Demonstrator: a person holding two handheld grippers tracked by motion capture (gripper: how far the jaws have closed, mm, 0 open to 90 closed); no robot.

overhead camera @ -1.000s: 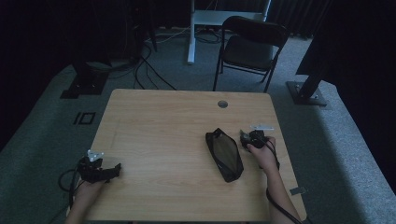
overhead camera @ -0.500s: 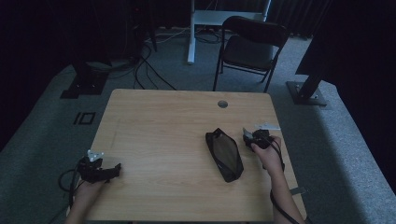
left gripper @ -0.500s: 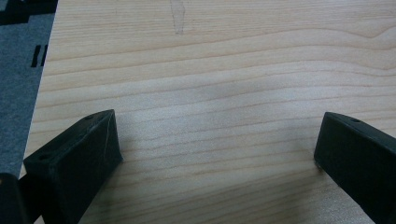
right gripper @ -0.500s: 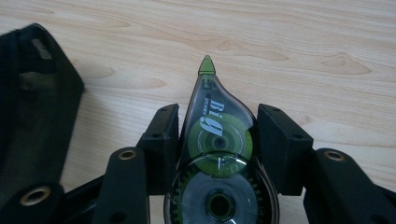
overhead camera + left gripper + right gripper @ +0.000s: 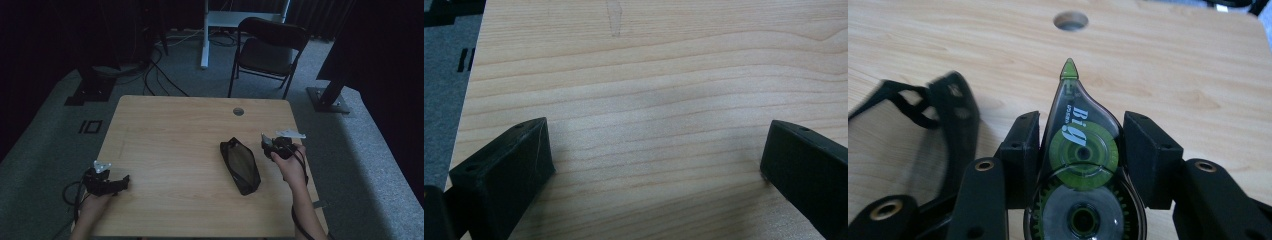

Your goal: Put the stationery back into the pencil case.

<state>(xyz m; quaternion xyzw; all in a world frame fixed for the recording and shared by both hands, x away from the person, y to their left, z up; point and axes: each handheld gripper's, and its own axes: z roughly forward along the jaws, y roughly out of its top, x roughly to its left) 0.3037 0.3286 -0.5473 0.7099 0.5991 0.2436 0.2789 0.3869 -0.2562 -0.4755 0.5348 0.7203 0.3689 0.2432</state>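
Correction tape point(image 5: 1082, 150), a translucent dispenser with green reels and a green tip, sits clamped between the jaws of the right gripper point(image 5: 1081, 145), its flat sides pressed by the two black pads and its pointed nose aimed forward, toward the round cable hole point(image 5: 1071, 20) at the far edge of the bench point(image 5: 1198, 65). In the high view the right gripper point(image 5: 276, 145) hovers near the right edge of the bench, and the black zip pouch point(image 5: 240, 165) lies just beside it, on the side toward the bench's middle. The pouch's long axis runs roughly from the far side toward the person, slightly slanted. In the right gripper view the pouch point(image 5: 943, 115) shows blurred at the left of the jaws. The move ahead probably turns on that relation: the tape is held on the right hand's side, a short sideways reach from the pouch, while the left gripper point(image 5: 106, 180) rests well apart at the near left corner of the bench, its jaws spread wide over bare wood with nothing between them. I cannot tell whether the pouch's zip is open.
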